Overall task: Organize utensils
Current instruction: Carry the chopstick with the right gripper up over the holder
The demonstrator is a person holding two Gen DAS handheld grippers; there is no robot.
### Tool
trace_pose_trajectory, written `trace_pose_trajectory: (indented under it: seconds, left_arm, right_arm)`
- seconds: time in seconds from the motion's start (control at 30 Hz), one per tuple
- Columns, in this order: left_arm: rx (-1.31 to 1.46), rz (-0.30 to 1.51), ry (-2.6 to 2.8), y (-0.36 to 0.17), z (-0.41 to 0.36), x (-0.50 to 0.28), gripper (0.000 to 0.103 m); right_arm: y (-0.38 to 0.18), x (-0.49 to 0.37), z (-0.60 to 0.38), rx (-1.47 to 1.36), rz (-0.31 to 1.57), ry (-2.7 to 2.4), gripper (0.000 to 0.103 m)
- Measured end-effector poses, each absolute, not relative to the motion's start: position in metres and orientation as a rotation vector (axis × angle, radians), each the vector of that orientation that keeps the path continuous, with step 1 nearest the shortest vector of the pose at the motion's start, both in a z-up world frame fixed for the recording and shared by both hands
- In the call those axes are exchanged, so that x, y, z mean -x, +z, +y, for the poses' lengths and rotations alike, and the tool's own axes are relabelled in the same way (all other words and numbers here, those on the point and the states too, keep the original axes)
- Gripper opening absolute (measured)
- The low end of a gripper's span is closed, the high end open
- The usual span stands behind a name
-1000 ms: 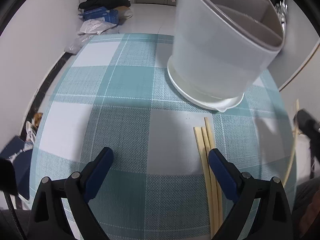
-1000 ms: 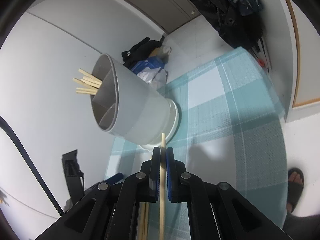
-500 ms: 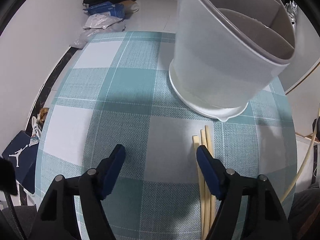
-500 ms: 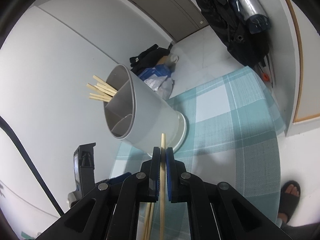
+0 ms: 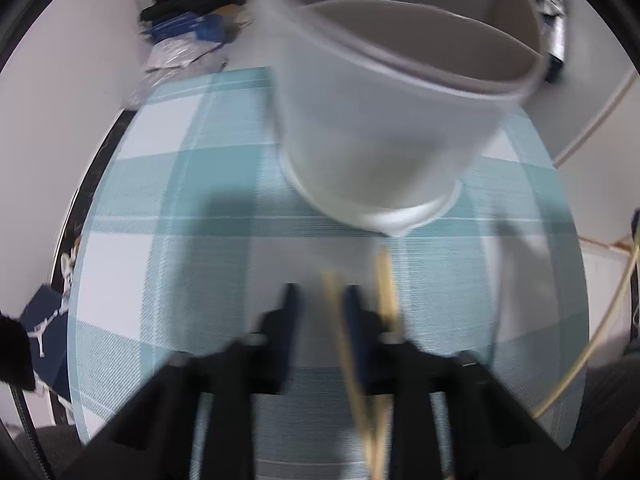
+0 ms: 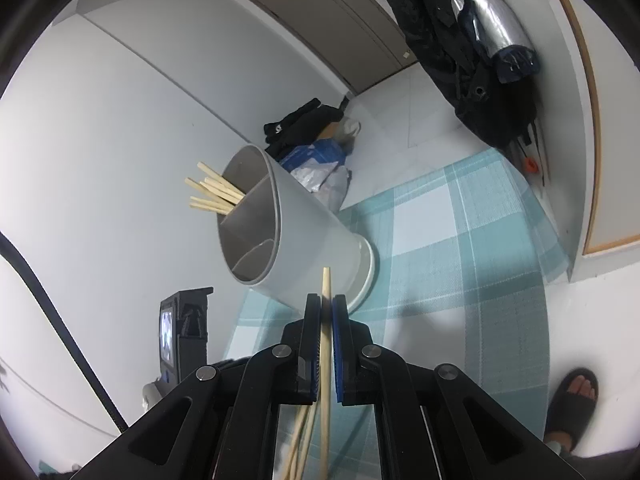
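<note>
the left claw [image 5: 318, 300] points steeply down at the worktop [image 5: 168, 208], and its picture is smeared by motion. its dark blue pads [image 5: 290, 304] are closing; there is a gap between them in the blur, and one pale chopstick [image 5: 340, 320] runs through that gap, close against the right pad. whether the pads already press on it cannot be told. just right of that pad lies a second chopstick [image 5: 386, 280] on the cloth, its far tip close to the foot of the white utensil holder [image 5: 380, 128].

the right claw [image 6: 327, 312] is pressed together on a single chopstick [image 6: 327, 288], which stands up between the blue pads with its tip poking out beyond them. below this claw, more chopsticks [image 6: 298, 440] show pale against the teal and white checked cloth.

the utensil holder [image 6: 304, 240] stands on the far part of the worktop, beyond both claws. it is round, white outside and grey inside, split by dividers into compartments. a bundle of chopsticks [image 6: 212, 192] sticks out of its far left compartment; the near compartments look bare.

further out, a heap of dark clothes and bags [image 6: 312, 140] lies on the floor by the wall, dark coats [image 6: 460, 40] hang at the right, and a sandalled foot [image 6: 576, 396] shows at the near right edge.
</note>
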State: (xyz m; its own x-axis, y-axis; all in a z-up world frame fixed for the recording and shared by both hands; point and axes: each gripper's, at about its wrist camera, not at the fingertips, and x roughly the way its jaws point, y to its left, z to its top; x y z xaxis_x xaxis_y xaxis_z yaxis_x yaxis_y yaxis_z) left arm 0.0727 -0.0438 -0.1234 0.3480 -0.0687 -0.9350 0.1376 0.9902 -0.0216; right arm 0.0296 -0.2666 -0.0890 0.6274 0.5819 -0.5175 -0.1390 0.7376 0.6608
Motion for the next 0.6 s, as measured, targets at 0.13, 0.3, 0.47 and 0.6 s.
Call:
trace_pose_trajectory:
  seconds: [0.13, 0.3, 0.47, 0.6]
  left_arm:
    - [-0.031, 1.187, -0.154, -0.123, -0.048, -0.074, 0.004]
    - [0.042, 1.075, -0.171, -0.098, -0.037, -0.065, 0.003]
    - [0.086, 0.923, -0.193, -0.058, -0.022, -0.047, 0.003]
    - [0.104, 0.820, -0.215, -0.031, -0.016, -0.022, 0.003]
  right_arm:
    - [-0.084, -0.027, -0.265, -0.588, 0.769, 0.442, 0.005]
    - [-0.073, -0.020, -0.256, -0.501, 0.717, 0.436, 0.005]
    - [-0.066, -0.012, -0.244, -0.431, 0.682, 0.424, 0.005]
    - [-0.061, -0.007, -0.237, -0.400, 0.656, 0.411, 0.005]
